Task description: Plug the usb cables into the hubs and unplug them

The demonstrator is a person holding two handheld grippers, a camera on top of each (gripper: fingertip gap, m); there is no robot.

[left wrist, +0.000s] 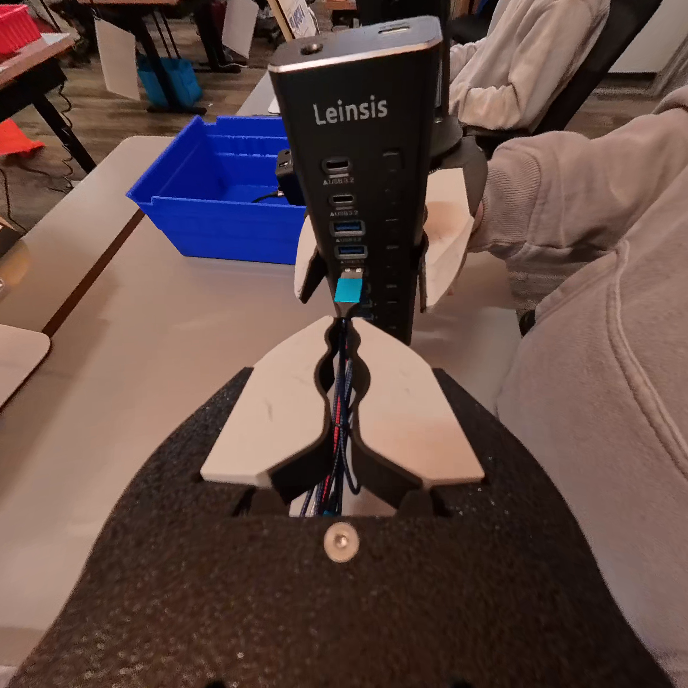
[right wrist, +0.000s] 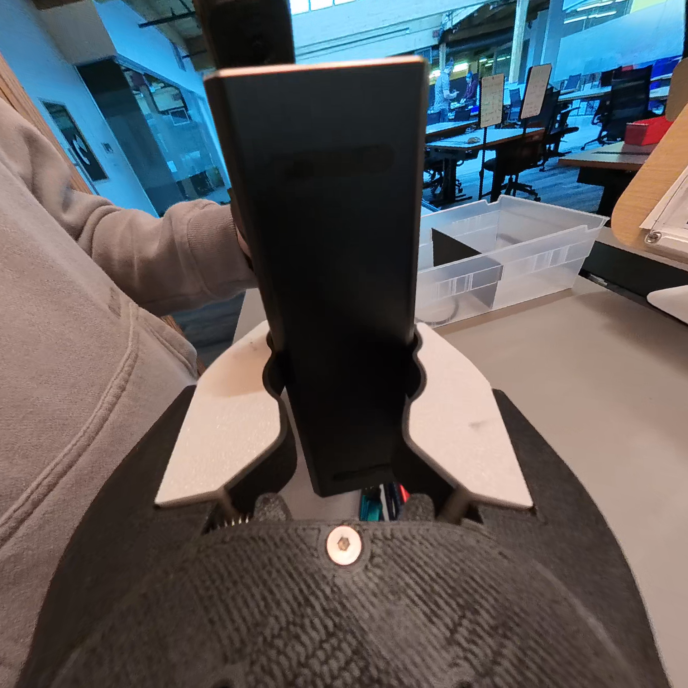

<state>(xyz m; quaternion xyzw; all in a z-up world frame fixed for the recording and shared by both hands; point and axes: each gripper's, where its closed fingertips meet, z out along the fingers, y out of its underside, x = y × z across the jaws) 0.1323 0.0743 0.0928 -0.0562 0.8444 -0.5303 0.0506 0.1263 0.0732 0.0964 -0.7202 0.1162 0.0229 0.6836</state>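
Holding the black hub (left wrist: 357, 178) upright, the right gripper (right wrist: 344, 391) clamps its sides; the left gripper (left wrist: 344, 327) pinches the braided cable (left wrist: 340, 409), whose teal plug (left wrist: 349, 288) seems seated in 1 port; unplugging remains.

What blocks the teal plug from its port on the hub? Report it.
Nothing visible does. The teal USB plug, gripped by the left gripper, has its metal tip at a port of the black hub, which the right gripper clamps.
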